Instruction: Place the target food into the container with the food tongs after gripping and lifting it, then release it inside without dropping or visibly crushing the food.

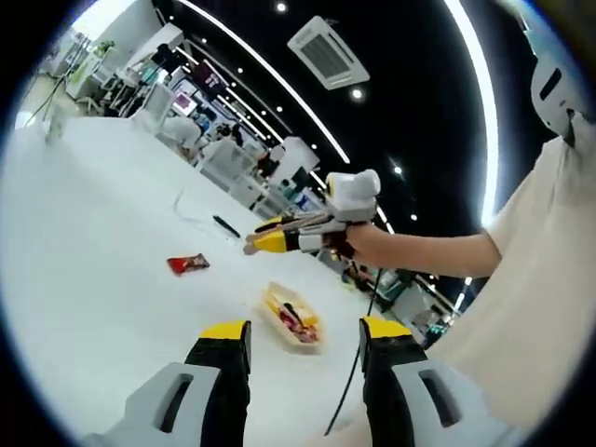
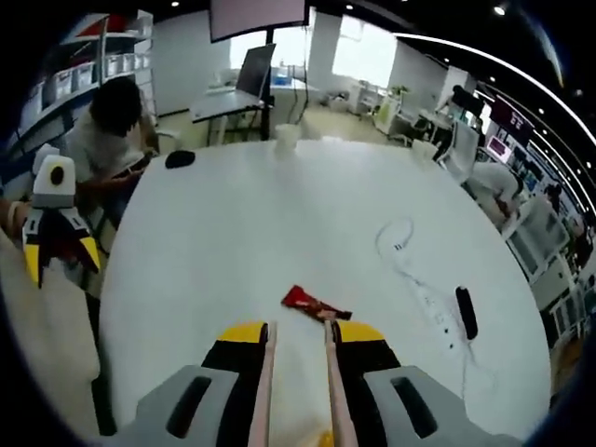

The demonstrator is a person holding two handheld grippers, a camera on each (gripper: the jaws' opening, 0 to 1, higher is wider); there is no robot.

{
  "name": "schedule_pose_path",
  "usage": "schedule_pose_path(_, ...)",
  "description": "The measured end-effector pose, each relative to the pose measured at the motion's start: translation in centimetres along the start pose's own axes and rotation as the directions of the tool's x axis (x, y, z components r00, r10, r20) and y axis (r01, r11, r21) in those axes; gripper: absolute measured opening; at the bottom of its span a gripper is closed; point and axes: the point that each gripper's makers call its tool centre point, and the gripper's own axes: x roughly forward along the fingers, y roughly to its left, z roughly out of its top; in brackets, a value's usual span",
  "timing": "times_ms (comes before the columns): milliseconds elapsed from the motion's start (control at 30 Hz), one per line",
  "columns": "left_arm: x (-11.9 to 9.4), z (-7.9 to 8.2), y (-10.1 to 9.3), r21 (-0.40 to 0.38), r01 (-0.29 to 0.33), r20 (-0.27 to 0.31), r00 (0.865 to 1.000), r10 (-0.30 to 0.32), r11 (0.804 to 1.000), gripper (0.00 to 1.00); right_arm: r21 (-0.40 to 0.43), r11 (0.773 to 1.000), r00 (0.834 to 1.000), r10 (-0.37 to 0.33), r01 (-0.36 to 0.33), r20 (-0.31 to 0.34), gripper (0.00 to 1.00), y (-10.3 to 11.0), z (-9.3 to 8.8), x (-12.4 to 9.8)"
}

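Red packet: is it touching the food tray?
Apart. The left gripper view shows bare white table between the red packet and the tray.

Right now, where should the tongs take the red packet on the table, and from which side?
Probably across its narrow width, near the middle, coming down from above. The red packet lies flat on the table, long and thin, so the tongs can straddle its two long edges.

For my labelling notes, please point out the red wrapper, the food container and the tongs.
red wrapper [image 2: 305,300], right gripper view, on its red middle.
food container [image 1: 293,319], left gripper view, on its near rim.
tongs [image 2: 264,391], right gripper view, on the left blade.
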Motion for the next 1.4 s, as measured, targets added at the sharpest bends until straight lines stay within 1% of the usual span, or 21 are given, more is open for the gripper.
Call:
schedule_pose_path(467, -0.2, -1.2, 0.1, -0.027, -0.003, -0.005, 1.0, 0.003, 1.0, 0.45, -0.031, 0.999, 0.999, 0.02, -0.021, -0.028, 0.27, 0.0, -0.2, 1.0)
schedule_pose_path(667, 0.0, -1.0, 0.0, -0.032, 0.006, -0.001, 1.0, -0.006, 0.999, 0.45, -0.035, 0.999, 0.998, 0.028, -0.03, -0.05, 0.27, 0.1, -0.5, 1.6)
schedule_pose_path(767, -0.1, -1.0, 0.1, -0.033, 0.004, -0.005, 1.0, -0.004, 0.999, 0.45, -0.046, 0.999, 0.999, 0.014, -0.016, -0.043, 0.27, -0.1, -0.1, 1.7)
schedule_pose_path(967, -0.6, -1.4, 0.2, -0.03, 0.004, -0.029, 1.0, -0.005, 1.0, 0.45, -0.06, 0.998, 0.999, 0.02, -0.023, -0.04, 0.27, -0.1, 0.4, 2.1)
schedule_pose_path(1000, -0.6, -1.4, 0.3, -0.029, 0.005, -0.032, 0.999, -0.006, 1.0, 0.45, -0.069, 0.997, 0.998, 0.027, -0.031, -0.051, 0.27, 0.0, 0.2, 2.4)
schedule_pose_path(1300, -1.0, -1.0, 0.8, -0.034, -0.001, -0.027, 1.0, 0.0, 0.999, 0.45, -0.084, 0.994, 0.995, 0.056, -0.063, -0.083, 0.27, 0.8, -0.5, 3.3)
schedule_pose_path(1400, -1.1, -1.1, 1.0, -0.039, -0.005, -0.027, 1.0, 0.004, 0.999, 0.45, -0.109, 0.991, 0.992, 0.068, -0.08, -0.106, 0.27, 1.0, -0.8, 3.8)
